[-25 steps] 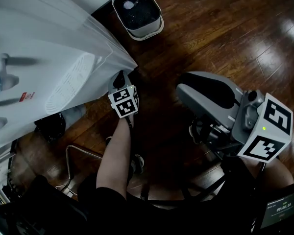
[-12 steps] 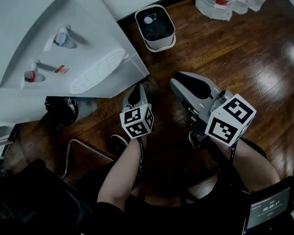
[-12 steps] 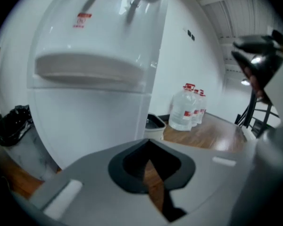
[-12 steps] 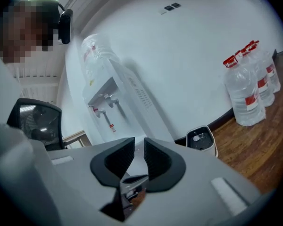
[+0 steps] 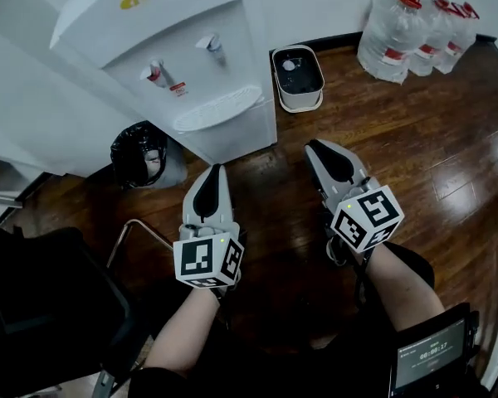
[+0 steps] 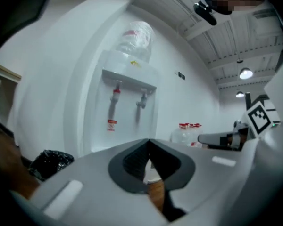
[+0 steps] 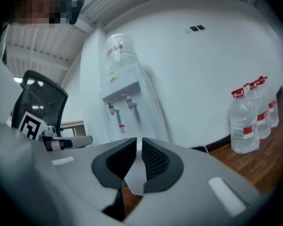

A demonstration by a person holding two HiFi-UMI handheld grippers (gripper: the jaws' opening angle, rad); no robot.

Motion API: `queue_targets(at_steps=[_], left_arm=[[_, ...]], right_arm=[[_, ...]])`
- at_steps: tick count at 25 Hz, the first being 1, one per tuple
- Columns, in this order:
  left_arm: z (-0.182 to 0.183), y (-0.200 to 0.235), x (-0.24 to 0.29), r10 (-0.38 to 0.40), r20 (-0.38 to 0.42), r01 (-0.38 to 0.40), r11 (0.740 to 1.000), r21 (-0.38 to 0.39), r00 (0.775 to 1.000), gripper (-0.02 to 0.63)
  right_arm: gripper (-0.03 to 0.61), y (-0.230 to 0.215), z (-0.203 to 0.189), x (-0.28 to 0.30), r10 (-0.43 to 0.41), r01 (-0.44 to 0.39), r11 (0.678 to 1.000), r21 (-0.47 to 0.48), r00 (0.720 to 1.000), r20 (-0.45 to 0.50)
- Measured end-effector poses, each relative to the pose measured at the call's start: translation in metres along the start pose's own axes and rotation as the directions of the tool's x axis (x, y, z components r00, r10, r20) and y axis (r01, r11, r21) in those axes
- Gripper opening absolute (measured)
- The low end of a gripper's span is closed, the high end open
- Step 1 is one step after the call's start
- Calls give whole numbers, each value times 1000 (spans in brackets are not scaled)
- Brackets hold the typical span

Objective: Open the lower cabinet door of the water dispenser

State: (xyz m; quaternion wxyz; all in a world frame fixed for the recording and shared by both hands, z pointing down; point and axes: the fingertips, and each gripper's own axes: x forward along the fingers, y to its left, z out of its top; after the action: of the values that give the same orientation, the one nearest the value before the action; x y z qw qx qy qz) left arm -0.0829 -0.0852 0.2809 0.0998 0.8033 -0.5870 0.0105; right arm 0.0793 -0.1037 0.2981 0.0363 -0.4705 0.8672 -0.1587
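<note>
The lower cabinet door [image 5: 236, 135] is the white front panel of the water dispenser [image 5: 191, 48], under its drip tray [image 5: 216, 109] and its taps [image 5: 155, 73]. Seen from above it looks flush and shut. We cannot make out a handle or tell which side is hinged.

Both grippers hang in front of the dispenser, apart from it and touching nothing. The left gripper [image 5: 214, 171] is nearer the door, and its jaws are clenched on nothing. The right gripper [image 5: 315, 146] is off toward the dispenser's bin side. Its jaws have just been closing and now stand together, also empty.

To do this step well, we judge that one gripper should drop to door height, well under the tray. Its jaws should part before it reaches the door's free edge. It can then catch the edge or any recess and pull along the hinge arc rather than straight out. The other gripper should stay clear of the swing.

The small white bin [image 5: 297, 77] stands just beside the dispenser and a black rubbish bag [image 5: 141, 152] sits at its other side, so either could block the door. The water bottles [image 5: 398, 27] are well apart from it.
</note>
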Motion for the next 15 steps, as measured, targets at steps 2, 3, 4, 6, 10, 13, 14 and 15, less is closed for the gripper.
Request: queue_targets(at_steps=[2,3,4,6,10,13,14,15], left_arm=[[4,4,-20,20,25,-20,1000,-16,999,23],[4,4,-27,23,39,-22,1000,-12,999,23],[4,3,-32,25,54,-25,1000,0,998,23],[4,2,-40,35,73,-36,999,22,997,23],[-5,-3,-51,32,78,-34,999,19,996,23],[-15,-8,-55,13,76,-14,1000,8,997,23],[-17,-9,-54,6,77,-7,1000,9,997,23],[-17,-12,-53,-2,78,0,1000,16,997,23]], right_arm=[[37,19,0,-10,-11,12,998,-70,1000,23],[37,28,-1,-15,-11,14,995,-95,1000,29],[37,36,-1,-18,-10,13,993,-114,999,33],[37,48,-2,-20,-6,11,992,-128,999,37],[35,65,-4,-16,12,-4,986,-167,999,44],[34,74,-8,-11,28,-20,984,-176,999,40],[31,77,-8,-9,32,-25,983,-183,999,39],[29,79,-9,-8,37,-29,981,-193,999,39]])
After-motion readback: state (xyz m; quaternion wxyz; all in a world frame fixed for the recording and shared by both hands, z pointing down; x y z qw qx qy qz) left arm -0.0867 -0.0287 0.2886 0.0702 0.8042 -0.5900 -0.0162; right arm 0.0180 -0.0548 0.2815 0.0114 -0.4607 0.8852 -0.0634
